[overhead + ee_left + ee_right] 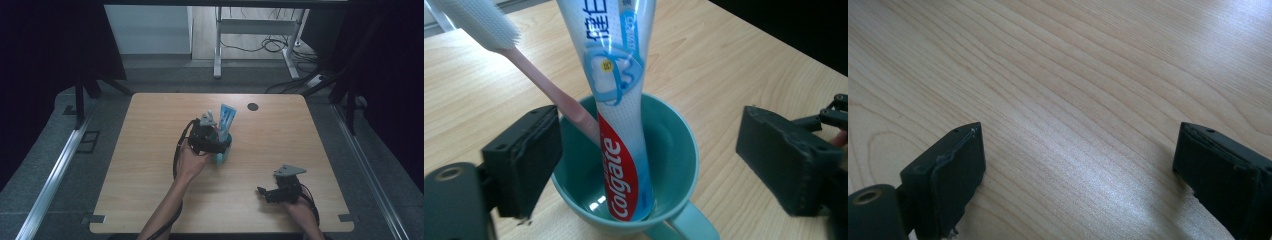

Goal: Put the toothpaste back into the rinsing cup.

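Teal mug (674, 150) mid-table, tube (621, 100) and toothbrush (539, 80) standing inside, left gripper (649, 160) spread wide around it, gripping nothing.
Mug looks rigid, glazed, likely slippery and top-heavy with its load; best held across the body, or by the handle at its near side. Tube soft, brush light. Right gripper (1078, 175) well off from mug, over bare table (1073, 75), also gaping, empty.

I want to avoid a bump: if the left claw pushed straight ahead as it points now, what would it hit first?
Probably the teal cup, whose rim sits between the open left claw, then the toothpaste tube standing inside it.
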Action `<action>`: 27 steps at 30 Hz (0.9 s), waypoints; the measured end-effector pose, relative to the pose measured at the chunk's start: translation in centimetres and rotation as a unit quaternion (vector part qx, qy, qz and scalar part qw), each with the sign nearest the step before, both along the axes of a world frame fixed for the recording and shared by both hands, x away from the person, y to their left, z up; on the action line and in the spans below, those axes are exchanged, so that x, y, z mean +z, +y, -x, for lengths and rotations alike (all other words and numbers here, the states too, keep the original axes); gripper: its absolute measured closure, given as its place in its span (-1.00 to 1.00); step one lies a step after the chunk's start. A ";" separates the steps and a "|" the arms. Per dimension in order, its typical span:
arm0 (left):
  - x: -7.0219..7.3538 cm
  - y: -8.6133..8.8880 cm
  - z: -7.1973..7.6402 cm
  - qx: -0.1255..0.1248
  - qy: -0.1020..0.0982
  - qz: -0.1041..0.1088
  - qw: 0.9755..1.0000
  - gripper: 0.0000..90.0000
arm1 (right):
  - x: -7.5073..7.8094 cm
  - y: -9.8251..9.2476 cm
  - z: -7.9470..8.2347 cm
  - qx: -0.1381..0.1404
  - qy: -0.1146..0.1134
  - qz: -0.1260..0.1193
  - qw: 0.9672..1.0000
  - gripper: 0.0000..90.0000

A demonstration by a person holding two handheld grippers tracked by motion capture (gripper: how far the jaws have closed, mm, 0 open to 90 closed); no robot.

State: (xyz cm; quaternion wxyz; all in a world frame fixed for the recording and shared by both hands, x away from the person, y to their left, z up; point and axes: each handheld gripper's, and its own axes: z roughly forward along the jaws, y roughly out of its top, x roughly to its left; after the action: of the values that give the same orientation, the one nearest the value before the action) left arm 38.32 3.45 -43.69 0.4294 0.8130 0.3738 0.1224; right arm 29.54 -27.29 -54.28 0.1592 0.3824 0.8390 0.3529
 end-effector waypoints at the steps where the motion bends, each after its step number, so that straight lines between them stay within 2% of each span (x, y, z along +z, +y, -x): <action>1: 0.0 0.0 0.0 0.000 0.000 0.000 1.000 -0.78 | 0.0 0.0 0.0 0.000 0.000 0.000 1.000 -0.86; 11: 0.2 0.3 0.9 -0.003 -0.010 -0.020 1.000 -0.98 | 0.0 0.0 0.0 0.000 0.000 0.000 1.000 -0.86; 19: -0.1 1.2 1.6 -0.002 -0.007 -0.031 0.999 -0.99 | 0.0 0.0 0.0 0.000 0.000 -0.001 1.000 -0.86; 27: -0.6 2.3 2.4 0.005 -0.005 -0.029 1.000 -0.99 | 0.0 0.0 0.0 0.000 0.000 0.000 1.000 -0.86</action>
State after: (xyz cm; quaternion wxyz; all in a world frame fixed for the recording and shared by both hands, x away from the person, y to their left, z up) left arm 35.96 5.80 -44.28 0.4066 0.8226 0.3721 0.1396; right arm 29.54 -27.29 -54.28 0.1592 0.3822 0.8390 0.3532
